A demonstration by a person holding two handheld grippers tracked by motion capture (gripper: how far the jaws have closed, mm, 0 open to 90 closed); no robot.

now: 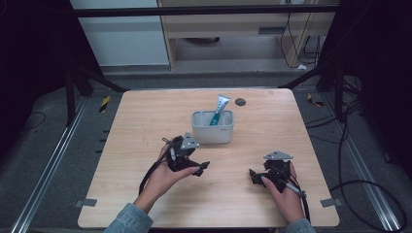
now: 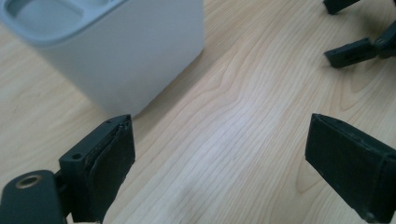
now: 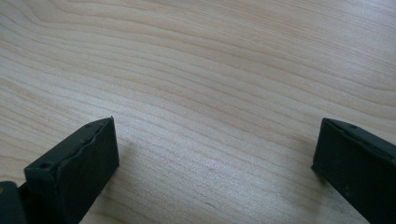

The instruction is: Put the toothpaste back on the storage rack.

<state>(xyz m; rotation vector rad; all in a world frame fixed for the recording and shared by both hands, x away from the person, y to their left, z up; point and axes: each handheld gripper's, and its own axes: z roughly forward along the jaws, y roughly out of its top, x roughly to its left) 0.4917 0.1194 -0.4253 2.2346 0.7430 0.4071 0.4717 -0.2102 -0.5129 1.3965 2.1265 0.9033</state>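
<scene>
Desk (image 1: 145, 204) — light wood, bare but for one cluster near the middle, toward the far edge. A grey holder (image 1: 212, 128) stands there upright, with a teal-and-white tube (image 1: 218, 109) leaning out of its right compartment, crimped end up, tilted toward the far right corner. A small dark disc (image 1: 240, 102) lies just beyond, apart from the holder.

Left hand-held gripper (image 1: 202, 168) sits low over the desk just in front of the holder's near left corner, jaws spread wide with nothing between them. In the left gripper view the holder's wall (image 2: 126, 60) is close ahead and off to one side of the gap, not inside it — the gripper is angled past the holder toward the open middle rather than squared up on it. Probably a resting or ready pose.

Right hand-held gripper (image 1: 253, 174) rests toward the near right of the desk, well apart from the holder, jaws pointing inward at the left one. The right gripper view has its jaws wide apart over bare wood grain (image 3: 210, 93), empty.

Both hands are kept low and near the front edge, likely so the tube stays unobstructed. The left is the nearer one for any reach to the holder.
</scene>
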